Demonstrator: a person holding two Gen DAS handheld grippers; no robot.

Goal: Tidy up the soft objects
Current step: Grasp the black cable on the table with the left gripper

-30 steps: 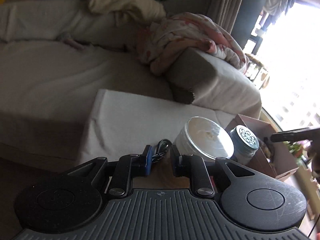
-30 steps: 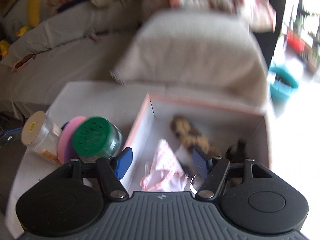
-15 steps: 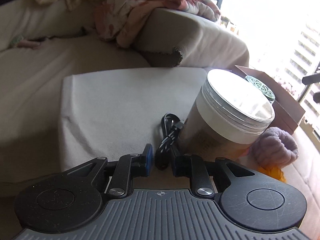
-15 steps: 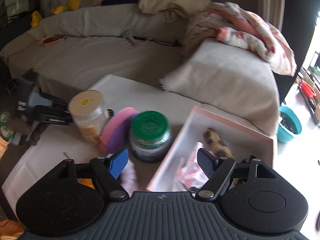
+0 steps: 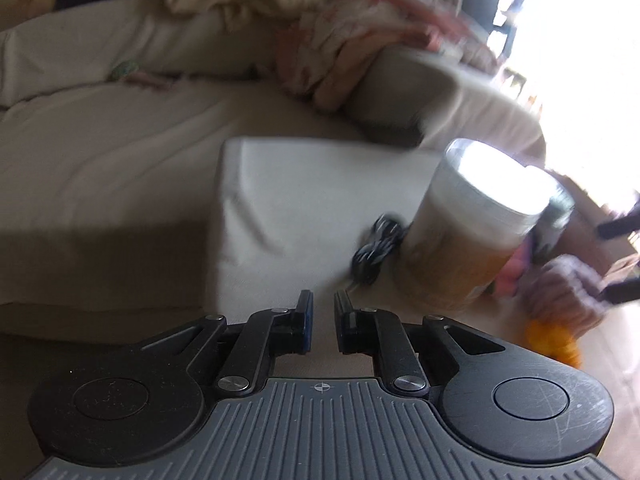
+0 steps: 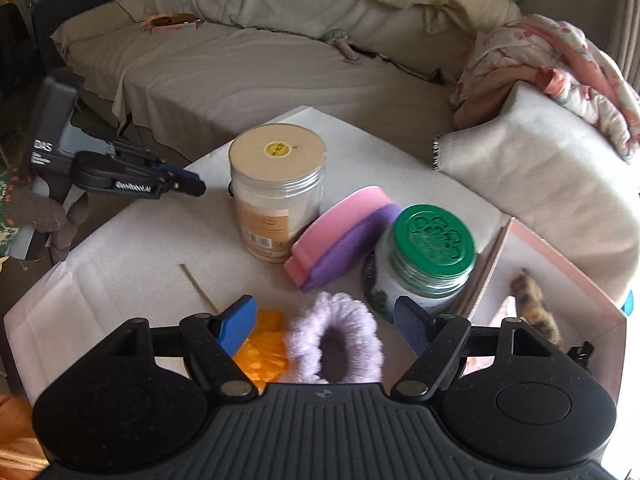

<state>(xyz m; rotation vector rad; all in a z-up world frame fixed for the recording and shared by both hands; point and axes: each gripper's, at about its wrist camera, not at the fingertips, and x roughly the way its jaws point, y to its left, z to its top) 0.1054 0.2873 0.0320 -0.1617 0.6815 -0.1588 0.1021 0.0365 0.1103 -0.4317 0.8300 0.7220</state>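
Right gripper (image 6: 326, 316) released, jaws wide above the lilac scrunchie (image 6: 335, 338), which lies on the white table (image 6: 132, 248) beside an orange cloth (image 6: 262, 354). Left gripper (image 5: 321, 306) clenched, just closing, empty.

A tan-lidded jar (image 6: 276, 184) stands on the tabletop (image 6: 132, 256); right of it a green-lidded jar (image 6: 424, 256); behind it a sofa (image 6: 256, 76).

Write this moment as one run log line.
right hand-held gripper: open, lilac scrunchie between fingers | left hand-held gripper: shut, empty | box: holds soft items
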